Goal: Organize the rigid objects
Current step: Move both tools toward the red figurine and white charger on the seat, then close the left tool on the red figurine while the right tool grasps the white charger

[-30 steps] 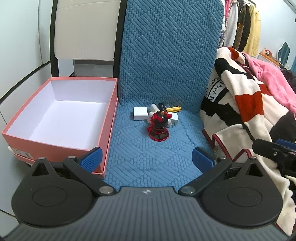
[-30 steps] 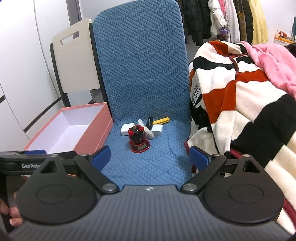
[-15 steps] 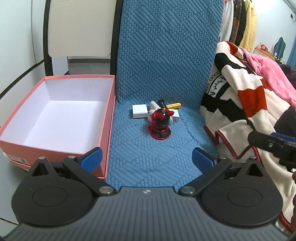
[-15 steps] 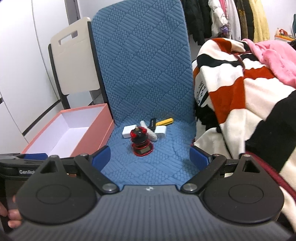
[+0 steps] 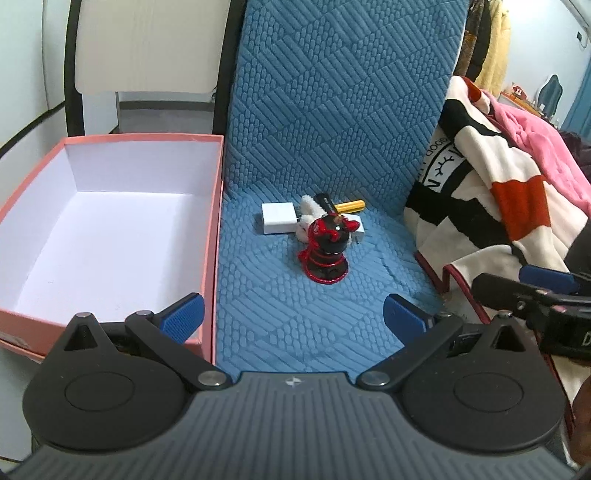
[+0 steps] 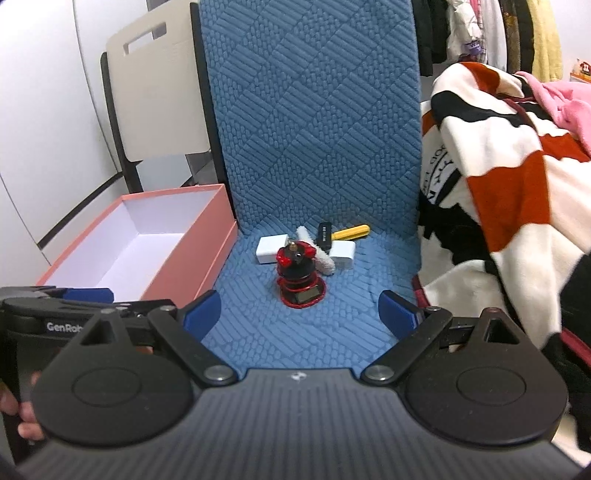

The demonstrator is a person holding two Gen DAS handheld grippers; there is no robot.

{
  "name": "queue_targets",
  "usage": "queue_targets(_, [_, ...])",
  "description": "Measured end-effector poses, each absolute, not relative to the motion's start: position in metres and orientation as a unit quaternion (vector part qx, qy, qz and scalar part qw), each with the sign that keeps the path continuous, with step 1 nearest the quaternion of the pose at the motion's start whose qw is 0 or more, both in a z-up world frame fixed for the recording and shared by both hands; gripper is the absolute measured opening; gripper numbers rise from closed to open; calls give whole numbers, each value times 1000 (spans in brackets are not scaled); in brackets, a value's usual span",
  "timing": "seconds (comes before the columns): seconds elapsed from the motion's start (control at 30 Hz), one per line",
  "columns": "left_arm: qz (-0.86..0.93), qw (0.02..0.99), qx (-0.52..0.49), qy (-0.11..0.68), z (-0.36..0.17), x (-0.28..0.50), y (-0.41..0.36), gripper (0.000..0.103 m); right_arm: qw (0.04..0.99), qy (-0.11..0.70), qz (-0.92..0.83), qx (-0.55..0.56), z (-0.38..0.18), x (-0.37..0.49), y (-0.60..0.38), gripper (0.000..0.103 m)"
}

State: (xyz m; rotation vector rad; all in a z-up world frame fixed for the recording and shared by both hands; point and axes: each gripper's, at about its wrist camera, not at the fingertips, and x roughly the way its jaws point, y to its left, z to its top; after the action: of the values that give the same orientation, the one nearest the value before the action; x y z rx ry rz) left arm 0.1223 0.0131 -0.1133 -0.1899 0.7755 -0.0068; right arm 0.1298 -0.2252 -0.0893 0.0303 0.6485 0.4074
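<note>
A tall blue quilted seat cushion (image 6: 310, 122) with a stitched block pattern is running up the middle of the room and folding forward into a flat seat. Behind it to the left, a cream plastic chair back (image 6: 155, 99) on a black frame, with a slot handle near its top, is standing against a pale white wall (image 6: 40, 110). On the right, a fleece blanket in white, black and red patches (image 5: 491, 184) is lying heaped beside a pink blanket (image 5: 535, 140). Coats and jackets on a hanging rail (image 6: 491, 33) are filling the far right corner. Even, soft light is falling over everything.
</note>
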Motion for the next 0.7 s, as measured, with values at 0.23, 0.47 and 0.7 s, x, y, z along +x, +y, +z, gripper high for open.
queue_targets(0.23, [-1, 923, -80, 376, -117, 135, 22, 103, 926, 322, 193, 27, -98, 147, -207, 94])
queue_targets(0.47, [10, 925, -87, 370, -131, 136, 20, 103, 919, 340, 198, 38, -118, 154, -214, 94])
queue_targets(0.7, [13, 924, -94, 369, -145, 138, 16, 103, 927, 327, 182, 34, -127, 149, -225, 94])
